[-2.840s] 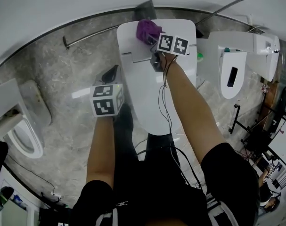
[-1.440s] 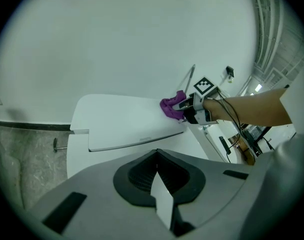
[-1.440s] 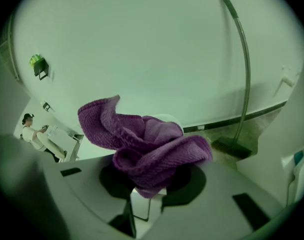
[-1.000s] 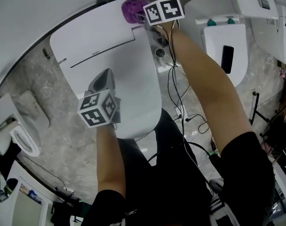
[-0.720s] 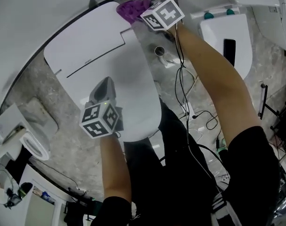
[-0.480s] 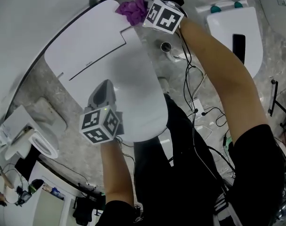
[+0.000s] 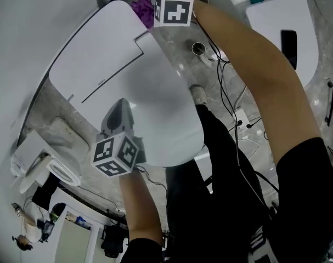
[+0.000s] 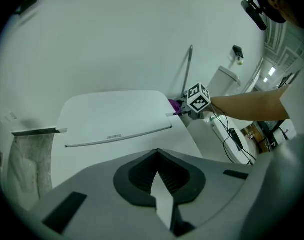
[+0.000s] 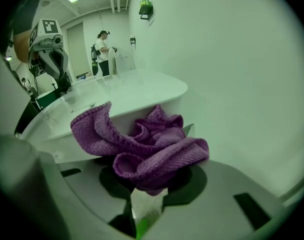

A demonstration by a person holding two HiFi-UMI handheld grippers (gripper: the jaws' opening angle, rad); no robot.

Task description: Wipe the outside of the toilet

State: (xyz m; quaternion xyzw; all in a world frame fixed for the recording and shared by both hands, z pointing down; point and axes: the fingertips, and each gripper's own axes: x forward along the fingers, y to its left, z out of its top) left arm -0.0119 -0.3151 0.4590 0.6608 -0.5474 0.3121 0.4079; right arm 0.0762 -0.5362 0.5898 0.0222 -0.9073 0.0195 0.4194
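My right gripper [image 9: 149,196] is clamping its 2 jaws on the bunched purple cloth [image 9: 141,144]. It is pressing the cloth against the back corner of the toilet tank [image 7: 89,59], beside the wall [image 9: 232,59], I judge to wipe that outer edge. My left gripper [image 8: 157,184] is hanging over the closed toilet lid [image 7: 155,114] in front of the tank, jaws together on nothing, probably waiting clear. The right gripper view is showing the cloth's folds and the grip. The head view is showing only a purple scrap there, but it is placing both grippers against the tank.
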